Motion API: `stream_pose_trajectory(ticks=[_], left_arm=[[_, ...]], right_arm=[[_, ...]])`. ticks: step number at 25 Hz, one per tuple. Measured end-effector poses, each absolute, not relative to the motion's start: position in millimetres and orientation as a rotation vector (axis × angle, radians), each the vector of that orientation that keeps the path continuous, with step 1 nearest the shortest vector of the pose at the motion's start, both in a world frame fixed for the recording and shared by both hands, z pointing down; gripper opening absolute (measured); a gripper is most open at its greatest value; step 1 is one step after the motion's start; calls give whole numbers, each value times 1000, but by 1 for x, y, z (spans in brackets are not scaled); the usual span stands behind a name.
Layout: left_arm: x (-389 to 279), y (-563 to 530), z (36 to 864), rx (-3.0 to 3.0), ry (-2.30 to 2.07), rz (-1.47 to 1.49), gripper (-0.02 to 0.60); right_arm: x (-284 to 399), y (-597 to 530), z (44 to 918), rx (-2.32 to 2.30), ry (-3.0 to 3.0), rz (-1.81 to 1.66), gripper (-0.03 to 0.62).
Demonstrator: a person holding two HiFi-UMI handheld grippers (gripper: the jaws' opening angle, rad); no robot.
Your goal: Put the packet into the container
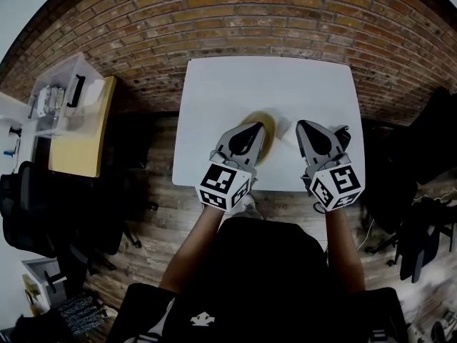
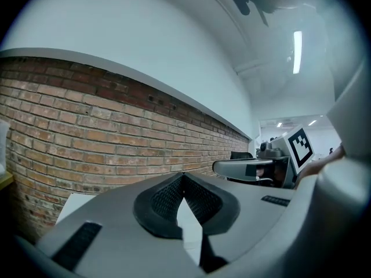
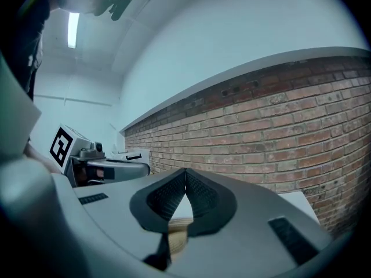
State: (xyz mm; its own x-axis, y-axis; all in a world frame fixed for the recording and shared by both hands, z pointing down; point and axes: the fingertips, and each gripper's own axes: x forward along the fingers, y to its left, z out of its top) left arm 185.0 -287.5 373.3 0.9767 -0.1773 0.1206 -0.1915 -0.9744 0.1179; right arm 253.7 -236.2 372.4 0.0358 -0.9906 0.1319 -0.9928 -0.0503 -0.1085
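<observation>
Left gripper (image 1: 251, 130) and right gripper (image 1: 308, 128) cross table edge (image 1: 278, 186).

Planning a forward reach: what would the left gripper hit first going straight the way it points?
Probably the brick wall; the left gripper points almost level over the white table.

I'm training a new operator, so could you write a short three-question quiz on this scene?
1. True or false: the left gripper and right gripper both have their fingers shut.
2. The wall behind the table is: A brick, B tile, C glass.
3. Fill in: in the head view, the ___ gripper partly covers the container.

Key: 1 true; 2 A; 3 left.
</observation>
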Motion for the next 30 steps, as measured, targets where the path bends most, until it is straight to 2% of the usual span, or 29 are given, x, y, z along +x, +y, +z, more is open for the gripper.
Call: stream_pose_trajectory(ticks=[16, 27, 28, 30], left_arm=[[196, -310, 392, 2958, -222, 193, 5], [224, -322, 402, 2901, -390, 210, 5], [226, -322, 403, 2896, -406, 212, 5], [227, -321, 406, 2885, -439, 213, 5]], right_arm=[[272, -257, 394, 2211, -2064, 311, 5], [312, -257, 460, 1867, -2055, 470, 8], [314, -256, 469, 1814, -2046, 479, 18], [315, -255, 488, 1715, -2037, 498, 104]])
